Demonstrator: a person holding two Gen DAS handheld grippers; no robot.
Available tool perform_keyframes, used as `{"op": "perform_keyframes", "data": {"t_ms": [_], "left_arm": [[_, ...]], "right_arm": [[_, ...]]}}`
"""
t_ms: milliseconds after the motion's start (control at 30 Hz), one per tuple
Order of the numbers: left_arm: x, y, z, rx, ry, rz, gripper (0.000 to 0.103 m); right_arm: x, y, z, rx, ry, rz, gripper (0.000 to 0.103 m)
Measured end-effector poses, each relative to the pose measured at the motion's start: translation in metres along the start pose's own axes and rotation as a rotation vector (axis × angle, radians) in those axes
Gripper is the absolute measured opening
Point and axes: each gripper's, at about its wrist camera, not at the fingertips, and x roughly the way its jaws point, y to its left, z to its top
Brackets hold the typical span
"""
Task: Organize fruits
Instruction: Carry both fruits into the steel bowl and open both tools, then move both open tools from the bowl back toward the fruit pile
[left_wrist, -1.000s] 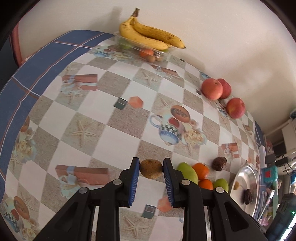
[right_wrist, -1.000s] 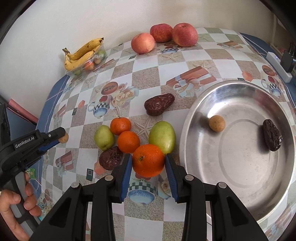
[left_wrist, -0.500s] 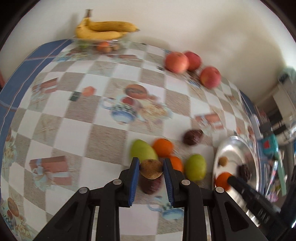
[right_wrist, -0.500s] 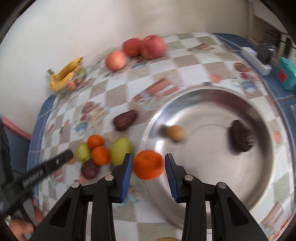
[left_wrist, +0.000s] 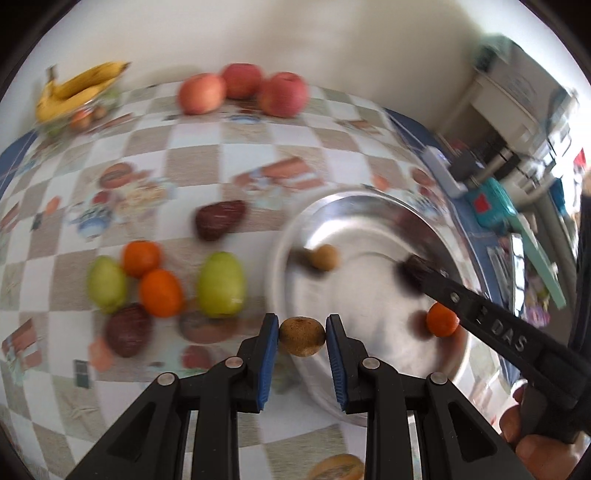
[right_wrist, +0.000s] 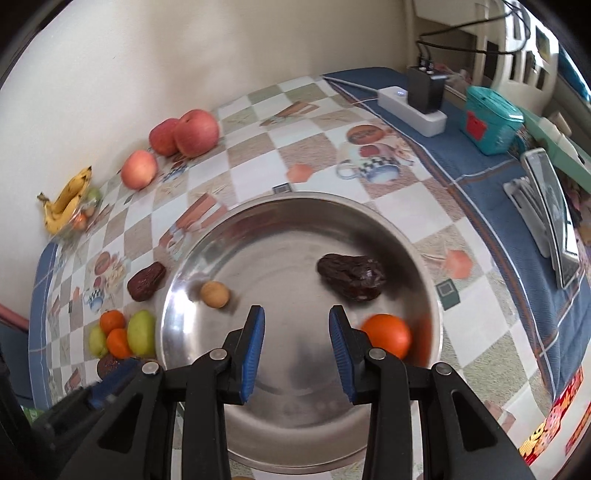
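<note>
Two grippers are yours: the left gripper (left_wrist: 302, 338) pinches a small brown fruit (left_wrist: 302, 336) at the metal bowl (right_wrist: 369, 221) rim. Your right gripper (right_wrist: 297, 328) gapes empty over the bowl, an orange (right_wrist: 386, 335) lying inside beside it.

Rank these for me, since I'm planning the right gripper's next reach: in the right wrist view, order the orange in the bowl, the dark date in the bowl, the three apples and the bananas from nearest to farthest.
From the right gripper:
1. Orange, just right of the fingers, in the bowl.
2. Dark date, ahead and right, in the bowl.
3. Apples, far left, by the wall.
4. Bananas, farthest left, at the table's corner.
</note>
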Motion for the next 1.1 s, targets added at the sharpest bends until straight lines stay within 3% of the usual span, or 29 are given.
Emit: {"op": "perform_keyframes", "data": {"t_ms": [200,367,500,667,1100], "left_arm": [[0.012,-0.026,-0.005,0.093,0.018,-0.005,0.03],[0.011,-0.021,-0.005,0.08,0.015,0.004,0.041],[0.01,-0.013,-0.003,0.059,0.015,0.008,0.041],[0.006,0.015,0.002,-0.04,0.021,0.054,0.051],[-0.028,0.132,0.007,-0.361,-0.037,0.211,0.053]], "right_arm": [[0.001,-0.005,-0.002,0.02,0.013,0.006,0.038],[0.002,-0.002,-0.003,0.011,0.016,0.008,0.038],[0.003,0.0,-0.003,0.006,0.022,0.009,0.038],[0.005,0.004,-0.004,-0.005,0.033,0.008,0.038],[0.01,0.038,-0.014,-0.08,0.057,0.037,0.038]]}}
